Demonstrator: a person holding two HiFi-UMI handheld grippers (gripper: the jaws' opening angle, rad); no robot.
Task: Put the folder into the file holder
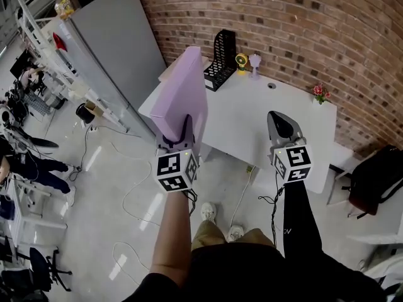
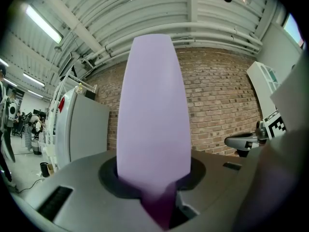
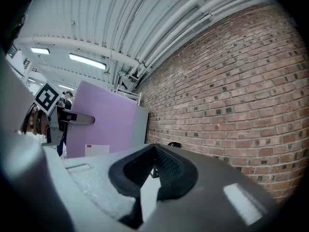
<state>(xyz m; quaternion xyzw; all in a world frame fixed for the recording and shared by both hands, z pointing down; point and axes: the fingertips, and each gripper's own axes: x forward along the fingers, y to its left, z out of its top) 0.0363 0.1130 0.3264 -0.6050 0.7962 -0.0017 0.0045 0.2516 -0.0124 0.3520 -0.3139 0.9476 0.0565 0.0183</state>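
Bright, even indoor light, with heavy fisheye bend in all 3 views.
Ceiling tube lights (image 2: 44, 24) burn white overhead. In the head view the pale floor (image 1: 126, 187) carries soft glare patches and the white tabletop (image 1: 252, 118) is close to washed out. The brick wall (image 1: 302, 24) bows toward the edges. Black vignetting rings both gripper views. The purple folder (image 2: 154, 120), close to the lens, looks soft, while the distance stays sharp.

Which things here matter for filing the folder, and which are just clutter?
Job: purple folder, held by left gripper; black file holder on the white table.
Lying about: small yellow item, flowers, black bag.
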